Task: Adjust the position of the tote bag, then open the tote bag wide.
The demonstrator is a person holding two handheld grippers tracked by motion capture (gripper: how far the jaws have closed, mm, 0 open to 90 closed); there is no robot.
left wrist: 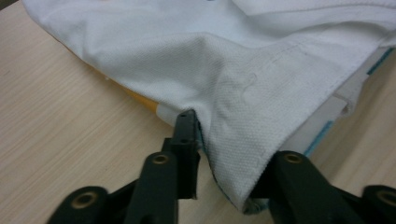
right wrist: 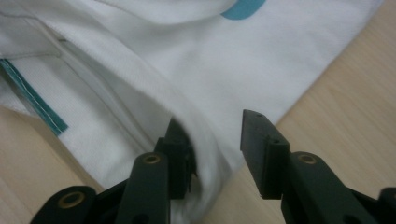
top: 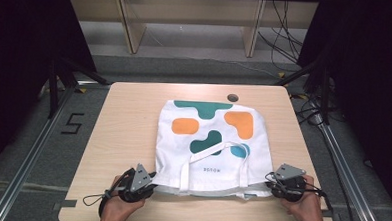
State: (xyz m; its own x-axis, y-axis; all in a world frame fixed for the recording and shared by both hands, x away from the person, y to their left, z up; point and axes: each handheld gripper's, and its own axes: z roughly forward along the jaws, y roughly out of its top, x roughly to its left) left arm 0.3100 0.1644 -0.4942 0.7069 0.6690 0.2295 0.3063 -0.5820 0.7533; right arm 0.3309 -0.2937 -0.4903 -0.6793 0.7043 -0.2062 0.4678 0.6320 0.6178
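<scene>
A white tote bag with teal, orange and blue blobs lies flat at the middle of the light wooden counter, its opening and two white straps toward six o'clock (the person's edge). At about seven o'clock of the bag, the left tongs are partly open with the bag's near corner between the jaws, one jaw tucked under the cloth. At about five o'clock the right tongs are partly open at the other near corner, one jaw against the cloth fold, the other clear of it over bare wood.
</scene>
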